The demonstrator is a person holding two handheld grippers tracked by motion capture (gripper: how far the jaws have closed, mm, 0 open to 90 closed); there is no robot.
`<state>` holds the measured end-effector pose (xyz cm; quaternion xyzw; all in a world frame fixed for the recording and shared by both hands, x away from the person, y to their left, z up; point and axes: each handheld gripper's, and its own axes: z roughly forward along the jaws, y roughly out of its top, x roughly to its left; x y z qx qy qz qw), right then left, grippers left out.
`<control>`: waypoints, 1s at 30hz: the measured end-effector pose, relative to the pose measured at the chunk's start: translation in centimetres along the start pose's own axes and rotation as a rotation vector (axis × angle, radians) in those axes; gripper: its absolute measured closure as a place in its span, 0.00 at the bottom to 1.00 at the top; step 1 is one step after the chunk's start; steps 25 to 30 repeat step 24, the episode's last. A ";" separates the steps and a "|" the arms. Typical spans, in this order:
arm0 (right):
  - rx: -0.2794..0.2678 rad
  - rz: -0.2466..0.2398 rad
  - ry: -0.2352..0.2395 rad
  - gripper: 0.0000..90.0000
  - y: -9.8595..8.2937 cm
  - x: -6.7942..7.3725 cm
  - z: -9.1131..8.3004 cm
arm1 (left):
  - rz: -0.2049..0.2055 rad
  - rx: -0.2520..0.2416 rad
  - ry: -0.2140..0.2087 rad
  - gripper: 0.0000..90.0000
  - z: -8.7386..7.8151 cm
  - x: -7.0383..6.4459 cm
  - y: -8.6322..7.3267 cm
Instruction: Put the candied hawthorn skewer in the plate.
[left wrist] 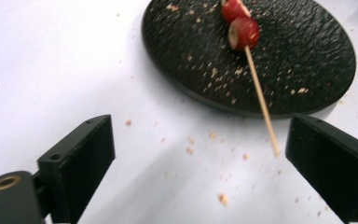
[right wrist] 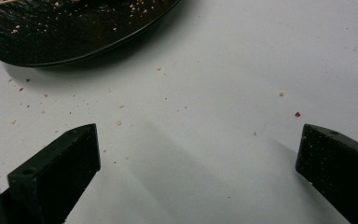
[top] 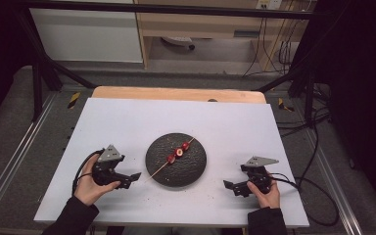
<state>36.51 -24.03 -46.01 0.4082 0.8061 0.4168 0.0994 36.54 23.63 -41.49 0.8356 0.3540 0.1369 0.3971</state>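
Black plate (top: pixel 176 166) with fruit skewer (top: pixel 173 158) between left gripper (top: pixel 133 177) and right gripper (top: pixel 230 186), both fingers wide apart, empty.

The high view over my worktop (top: pixel 176 117) is evenly lit from above, with dark surroundings and slight softness. My left hand-held gripper (left wrist: pixel 196 154) view is mildly blurred near the plate (left wrist: pixel 307 70). Soft shadows fan toward the camera beneath the plate (right wrist: pixel 74 42) in my right view.

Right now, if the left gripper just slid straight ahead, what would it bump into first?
Probably the bare end of the wooden skewer, which pokes off the black plate between the open jaws of the left gripper; the plate rim comes next. Depth is uncertain.
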 end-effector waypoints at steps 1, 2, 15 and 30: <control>0.000 -0.001 0.000 0.01 0.0 0.0 0.0 | -0.005 -0.005 0.005 0.08 -0.1 0.2 -0.4; 0.000 -0.001 0.001 0.01 0.0 0.0 0.0 | -0.011 -0.012 0.008 0.07 -0.2 0.3 -0.9; 0.013 0.006 0.001 0.01 -0.1 -0.1 0.1 | -0.001 -0.018 0.026 0.06 -0.8 1.2 -4.6; 0.010 0.010 0.004 0.01 -0.1 -0.1 0.1 | -0.021 -0.021 0.033 0.06 -1.2 1.6 -5.3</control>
